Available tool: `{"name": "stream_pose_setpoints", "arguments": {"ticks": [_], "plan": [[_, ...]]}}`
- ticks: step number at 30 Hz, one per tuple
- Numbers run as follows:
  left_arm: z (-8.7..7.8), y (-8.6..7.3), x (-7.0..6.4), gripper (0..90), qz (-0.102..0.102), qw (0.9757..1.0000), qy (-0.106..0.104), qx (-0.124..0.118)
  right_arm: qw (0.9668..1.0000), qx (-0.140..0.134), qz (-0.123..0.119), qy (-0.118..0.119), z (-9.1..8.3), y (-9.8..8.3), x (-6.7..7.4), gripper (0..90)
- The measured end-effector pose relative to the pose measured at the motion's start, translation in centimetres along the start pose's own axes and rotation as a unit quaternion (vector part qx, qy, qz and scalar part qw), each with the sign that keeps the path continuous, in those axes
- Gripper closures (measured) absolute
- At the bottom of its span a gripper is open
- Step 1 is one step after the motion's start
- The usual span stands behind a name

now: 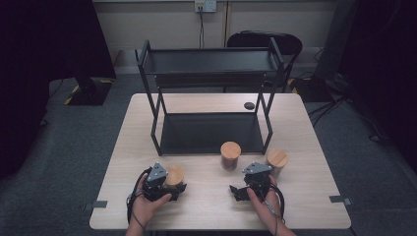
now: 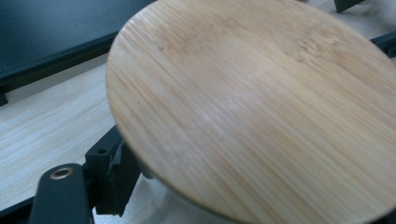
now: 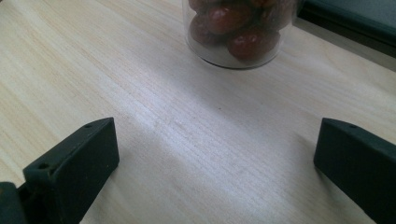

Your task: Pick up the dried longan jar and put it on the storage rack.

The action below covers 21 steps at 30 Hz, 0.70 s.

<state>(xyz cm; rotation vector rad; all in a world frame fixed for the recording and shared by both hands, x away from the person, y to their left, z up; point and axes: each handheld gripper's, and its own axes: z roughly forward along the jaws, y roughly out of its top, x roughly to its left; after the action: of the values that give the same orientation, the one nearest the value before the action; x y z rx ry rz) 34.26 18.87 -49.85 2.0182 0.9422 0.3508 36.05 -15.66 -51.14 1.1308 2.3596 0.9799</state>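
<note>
Three glass jars with bamboo lids stand on the pale wooden table (image 1: 206,206). My left gripper (image 1: 173,185) grips the left jar (image 1: 174,175) near the front edge. That jar's lid (image 2: 252,102) looms large in the left gripper view, with one black finger (image 2: 109,175) pressed against the glass under it. My right gripper (image 1: 243,183) rests on the table with its jaws wide apart (image 3: 215,163) and bare wood between them. Ahead of it is the middle jar (image 1: 230,155), holding red fruit (image 3: 238,28). The third jar (image 1: 277,161) stands just right of the right gripper.
A black two-tier metal rack (image 1: 211,132) takes up the back half of the table, its lower shelf right behind the middle jar. A small dark round object (image 1: 249,105) lies by the rack's right rear leg. A black chair (image 1: 263,39) stands beyond the table.
</note>
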Motion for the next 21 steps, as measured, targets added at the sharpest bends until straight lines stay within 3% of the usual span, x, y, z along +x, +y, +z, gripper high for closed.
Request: {"name": "stream_pose_setpoints", "arguments": {"ticks": [17,21], "plan": [[-0.55,0.52,0.06,26.1,0.014,0.9989,0.044,0.005,1.0000,0.000,0.000,0.000,0.00,0.00,0.00,0.0],[-0.67,0.64,0.14,26.1,0.013,0.9989,0.045,0.001,1.0000,0.000,0.000,0.000,0.00,0.00,0.00,0.0]]}}
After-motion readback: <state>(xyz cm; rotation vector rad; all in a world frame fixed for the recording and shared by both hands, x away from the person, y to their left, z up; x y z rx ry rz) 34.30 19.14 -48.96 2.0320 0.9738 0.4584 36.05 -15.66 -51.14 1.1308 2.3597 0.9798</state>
